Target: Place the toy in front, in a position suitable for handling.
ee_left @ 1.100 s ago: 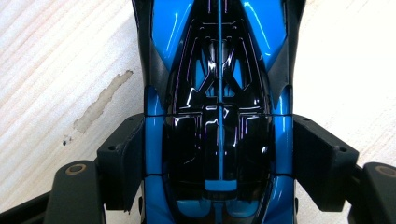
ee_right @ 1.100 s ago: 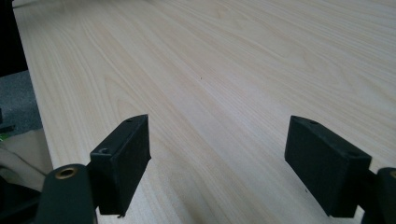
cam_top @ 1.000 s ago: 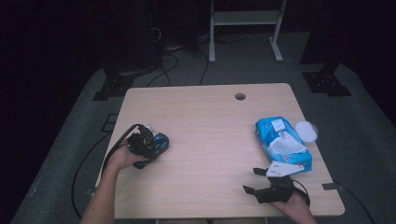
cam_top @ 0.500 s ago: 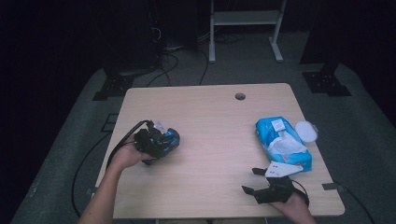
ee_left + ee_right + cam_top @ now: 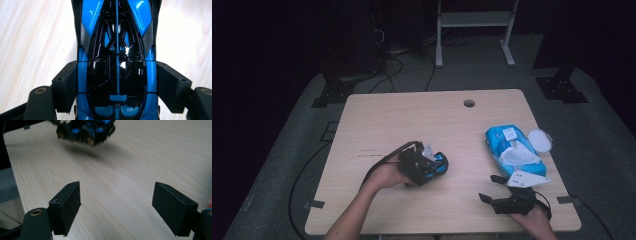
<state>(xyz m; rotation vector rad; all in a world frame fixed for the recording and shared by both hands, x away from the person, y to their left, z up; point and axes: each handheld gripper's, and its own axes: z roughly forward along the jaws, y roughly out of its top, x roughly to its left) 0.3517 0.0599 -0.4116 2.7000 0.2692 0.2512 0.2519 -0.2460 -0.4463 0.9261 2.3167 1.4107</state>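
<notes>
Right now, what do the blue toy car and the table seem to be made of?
Toy car: probably hard moulded plastic, glossy blue and black, with sharp light glints on its shell. Table: pale wood or wood-look laminate, matt, with fine grain lines in the right gripper view.

floor: grey carpet [image 5: 287, 165] | furniture: wooden table [image 5: 412, 120], white frame [image 5: 472, 20] behind | room: dark

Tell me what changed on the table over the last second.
The left gripper, shut on the blue toy car, carried it from near the table's left edge toward the middle, closer to the wipes pack. The car's shadow in the right gripper view suggests it is lifted. The right gripper stayed open near the front edge; the wipes pack did not move.
</notes>
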